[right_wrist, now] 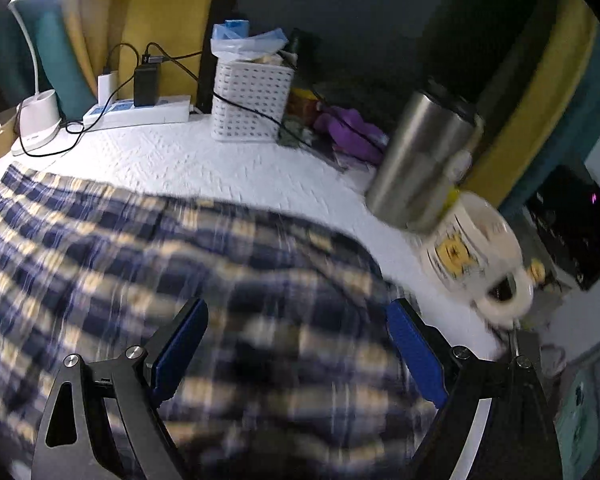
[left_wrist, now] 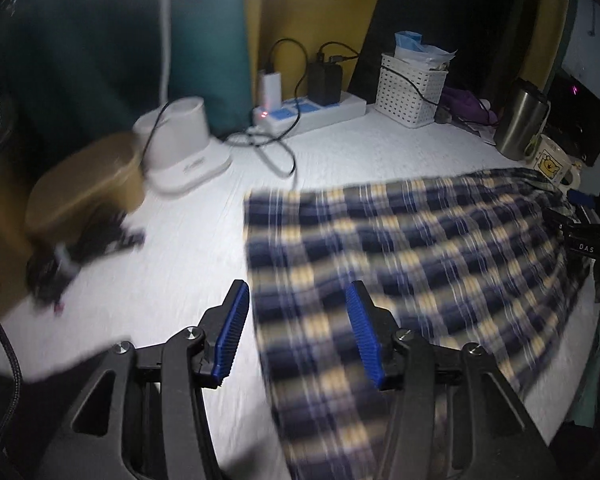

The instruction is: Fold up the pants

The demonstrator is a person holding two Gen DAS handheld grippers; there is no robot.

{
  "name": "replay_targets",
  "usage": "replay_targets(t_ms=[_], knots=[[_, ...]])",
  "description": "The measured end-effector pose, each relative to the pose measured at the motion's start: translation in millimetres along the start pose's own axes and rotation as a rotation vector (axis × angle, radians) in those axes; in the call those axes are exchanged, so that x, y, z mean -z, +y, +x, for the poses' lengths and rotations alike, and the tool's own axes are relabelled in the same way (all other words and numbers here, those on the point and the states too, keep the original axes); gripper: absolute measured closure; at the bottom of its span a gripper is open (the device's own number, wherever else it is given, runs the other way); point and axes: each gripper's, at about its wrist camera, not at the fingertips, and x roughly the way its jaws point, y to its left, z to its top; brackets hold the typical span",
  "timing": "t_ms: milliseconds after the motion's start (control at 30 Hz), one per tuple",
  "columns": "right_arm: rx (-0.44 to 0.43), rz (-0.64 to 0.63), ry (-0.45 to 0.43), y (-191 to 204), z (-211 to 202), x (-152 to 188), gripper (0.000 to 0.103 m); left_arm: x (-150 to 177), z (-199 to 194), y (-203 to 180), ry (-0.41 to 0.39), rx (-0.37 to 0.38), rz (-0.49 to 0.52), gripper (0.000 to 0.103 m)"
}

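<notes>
Left wrist view: the left gripper hangs over the white table with its jaws spread wide and nothing between them. Its blue pads straddle the near left edge of the plaid pants, one finger over bare table, the other over cloth. The pants lie flat, stretching from the gripper out to the right. Behind them stand a lamp base, a power strip with chargers plugged in, a white basket, a steel tumbler and a mug. The right gripper shows dark at the right edge, by the far end of the pants; its state is unclear here.

Right wrist view: the right gripper is also wide open, gripping nothing, both fingers poised above the pants. The cloth is blurred and fills the lower frame. The mug stands just beside the pants' right edge, with the tumbler behind it. The basket, power strip and lamp base line the back of the table
</notes>
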Motion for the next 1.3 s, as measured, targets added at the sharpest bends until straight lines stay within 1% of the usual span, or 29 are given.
replay_targets(t_ms=[233, 400, 433, 467, 533, 600, 700, 800, 833, 867, 900, 933, 967, 1000, 1033, 1067, 1100, 1167, 1233, 1267, 1300], knots=[[0.004, 0.057, 0.028, -12.8, -10.3, 38.7, 0.011, 60.5, -14.4, 7.0, 0.051, -0.004, -0.109, 0.052], [0.011, 0.1, 0.038, -30.0, -19.1, 59.7, 0.011, 90.2, -26.1, 1.0, 0.06, 0.015, -0.153, 0.052], [0.015, 0.109, 0.038, -33.2, -20.7, 63.1, 0.01, 93.0, -28.2, -1.3, 0.057, 0.017, -0.155, 0.051], [0.018, 0.117, 0.038, -36.2, -22.0, 65.9, 0.01, 95.3, -29.5, -3.6, 0.054, 0.02, -0.156, 0.047], [0.016, 0.136, 0.039, -41.9, -24.5, 71.5, 0.01, 98.4, -28.9, -7.3, 0.054, 0.014, -0.158, 0.044], [0.015, 0.155, 0.036, -46.3, -27.1, 76.4, 0.01, 101.7, -24.4, -8.2, 0.07, 0.0, -0.16, 0.044], [0.016, 0.185, 0.03, -55.7, -32.3, 84.8, 0.01, 107.0, -23.0, -9.7, 0.081, 0.007, -0.173, 0.044], [0.016, 0.242, 0.027, -71.0, -34.6, 94.1, 0.01, 108.9, -26.0, -18.5, 0.07, 0.002, -0.132, 0.045], [0.008, 0.276, 0.03, -78.8, -34.2, 98.2, 0.01, 109.9, -26.3, -20.5, 0.067, -0.001, -0.118, 0.05], [0.0, 0.299, 0.032, -84.1, -33.5, 100.3, 0.01, 111.0, -25.1, -22.9, 0.071, -0.007, -0.105, 0.06], [-0.008, 0.322, 0.035, -88.8, -33.0, 102.8, 0.01, 111.4, -23.2, -23.1, 0.076, -0.009, -0.1, 0.065], [-0.021, 0.342, 0.037, -92.7, -32.1, 105.2, 0.01, 113.1, -21.9, -25.2, 0.069, -0.026, -0.087, 0.071], [-0.036, 0.357, 0.038, -95.2, -30.9, 107.2, 0.01, 113.5, -21.4, -26.2, 0.061, -0.035, -0.074, 0.08], [-0.046, 0.366, 0.039, -95.8, -29.8, 108.5, 0.01, 113.7, -21.1, -27.6, 0.055, -0.034, -0.06, 0.084], [-0.056, 0.375, 0.039, -95.9, -28.1, 109.5, 0.01, 113.1, -20.8, -27.2, 0.056, -0.023, -0.063, 0.09], [-0.073, 0.389, 0.044, -95.7, -24.6, 110.6, 0.01, 112.6, -20.5, -26.7, 0.057, -0.016, -0.064, 0.093], [-0.087, 0.403, 0.049, -94.9, -22.6, 111.3, 0.01, 111.7, -20.5, -26.7, 0.056, -0.018, -0.06, 0.094], [-0.16, 0.467, 0.053, -96.2, -17.7, 113.5, 0.011, 110.2, -23.3, -26.5, 0.045, -0.026, -0.063, 0.097], [-0.237, 0.518, 0.047, -95.9, -13.9, 113.7, 0.011, 106.7, -30.6, -24.8, 0.027, -0.032, -0.067, 0.097], [-0.246, 0.525, 0.032, -94.1, -13.6, 112.2, 0.014, 105.7, -32.9, -24.3, 0.023, -0.032, -0.067, 0.097], [-0.263, 0.521, 0.033, -91.2, -11.6, 110.0, 0.021, 103.8, -36.5, -23.2, 0.015, -0.033, -0.068, 0.097]])
